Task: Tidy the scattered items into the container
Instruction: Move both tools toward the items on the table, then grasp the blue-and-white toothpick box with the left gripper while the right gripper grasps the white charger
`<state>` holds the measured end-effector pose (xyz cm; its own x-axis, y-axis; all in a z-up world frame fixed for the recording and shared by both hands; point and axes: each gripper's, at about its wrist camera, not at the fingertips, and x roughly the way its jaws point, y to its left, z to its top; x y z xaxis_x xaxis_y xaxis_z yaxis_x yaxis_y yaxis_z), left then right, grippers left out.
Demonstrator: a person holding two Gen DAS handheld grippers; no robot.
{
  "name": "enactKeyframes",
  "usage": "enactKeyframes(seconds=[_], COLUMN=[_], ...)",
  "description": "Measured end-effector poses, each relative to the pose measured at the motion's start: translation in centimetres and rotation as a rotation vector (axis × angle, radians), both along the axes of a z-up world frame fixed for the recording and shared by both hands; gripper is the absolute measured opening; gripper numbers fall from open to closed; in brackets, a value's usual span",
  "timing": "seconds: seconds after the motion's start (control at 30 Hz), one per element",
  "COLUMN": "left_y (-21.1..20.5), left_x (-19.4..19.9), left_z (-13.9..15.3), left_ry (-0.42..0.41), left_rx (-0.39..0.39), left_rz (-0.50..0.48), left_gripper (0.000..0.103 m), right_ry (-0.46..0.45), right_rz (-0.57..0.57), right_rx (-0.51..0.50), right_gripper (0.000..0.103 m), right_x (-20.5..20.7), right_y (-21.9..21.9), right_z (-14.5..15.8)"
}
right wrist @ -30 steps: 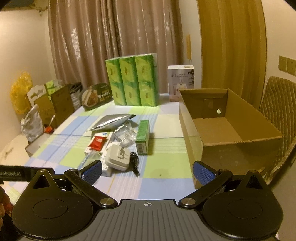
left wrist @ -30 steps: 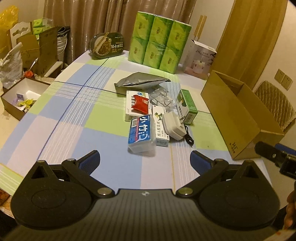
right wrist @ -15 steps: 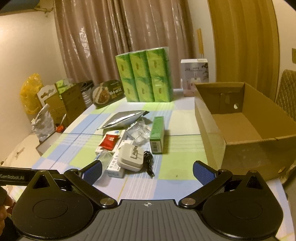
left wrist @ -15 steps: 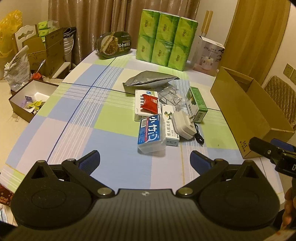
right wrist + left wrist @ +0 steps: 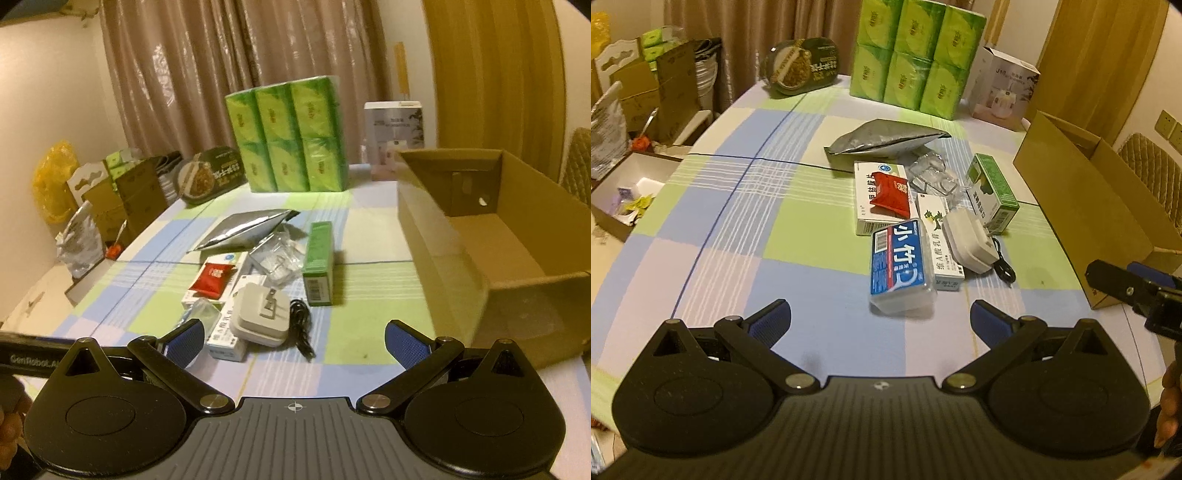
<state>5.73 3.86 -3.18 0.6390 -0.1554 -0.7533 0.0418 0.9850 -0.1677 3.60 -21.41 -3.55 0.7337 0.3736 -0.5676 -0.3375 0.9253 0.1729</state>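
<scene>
The left gripper (image 5: pixel 881 317) hovered over the near edge of the checked blue-and-green tabletop (image 5: pixel 738 206) with its jaws spread wide and nothing between them. Just ahead of it lay the clear plastic case with a blue label (image 5: pixel 900 266), the nearest item of the scattered pile. Behind it was a flat white carton (image 5: pixel 864 206) with a small red sachet (image 5: pixel 891 192) on top, and farther back a crumpled silver foil pouch (image 5: pixel 882 142). To the right came the narrow white box with a green dragon print (image 5: pixel 940 240), the white plug charger with its black cable (image 5: pixel 258 314) leaning on that box, and the green rectangular carton (image 5: pixel 318 258).

The right gripper (image 5: pixel 294 345) also had its jaws wide apart and empty — it pointed between the charger and the open brown cardboard box (image 5: pixel 443 236), which stood at the right edge and looked empty.

I judged the step to be the first pick. It seemed wise to take outer items first, grip the blue-label case across its short sides, and lift the charger by its body — the loose cable could drag neighbours.
</scene>
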Motion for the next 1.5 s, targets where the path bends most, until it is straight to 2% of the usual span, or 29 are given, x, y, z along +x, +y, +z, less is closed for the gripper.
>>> enactKeyframes(seconds=[0.23, 0.6, 0.7, 0.73, 0.8, 0.83, 0.97, 1.03, 1.17, 1.37, 1.5], left_y=[0.0, -0.5, -0.3, -0.3, -0.1, 0.0, 0.1, 0.3, 1.0, 1.0, 1.1], left_x=[3.4, 7.8, 8.1, 8.1, 7.8, 7.6, 6.4, 6.2, 6.2, 6.4, 6.5], left_z=[-2.4, -5.7, -5.8, -5.8, -5.6, -5.4, -4.9, -5.1, -5.7, -5.8, -6.0], left_ry=[0.046, 0.112, 0.117, 0.116, 0.112, 0.109, 0.066, 0.059, 0.068, 0.062, 0.058], left_rx=[-0.041, -0.091, -0.113, -0.108, -0.094, -0.084, 0.039, 0.070, 0.059, 0.052, 0.047], left_rz=[-0.027, -0.062, -0.070, -0.070, -0.071, -0.074, -0.088, -0.093, -0.078, -0.075, -0.075], left_gripper=[0.100, 0.077, 0.053, 0.052, 0.052, 0.052, 0.052, 0.052, 0.052, 0.052, 0.059], right_ry=[0.031, 0.070, 0.085, 0.089, 0.098, 0.104, 0.135, 0.152, 0.191, 0.219, 0.220], right_rz=[0.026, 0.022, 0.042, 0.050, 0.069, 0.077, 0.092, 0.091, 0.082, 0.058, 0.047], right_rx=[-0.021, -0.015, -0.010, -0.007, 0.002, 0.007, 0.029, 0.049, 0.079, 0.091, 0.097], right_gripper=[0.101, 0.101, 0.101, 0.101, 0.097, 0.092, 0.083, 0.080, 0.074, 0.073, 0.069], right_x=[2.3, 4.8, 5.4, 5.5, 5.9, 6.2, 7.4, 8.0, 9.1, 10.2, 10.4], right_y=[1.3, 1.3, 1.9, 2.1, 2.7, 3.0, 4.1, 4.5, 4.9, 5.4, 5.4], right_z=[-1.4, -2.8, -3.3, -3.5, -4.0, -4.2, -5.1, -5.5, -6.3, -7.0, -7.0])
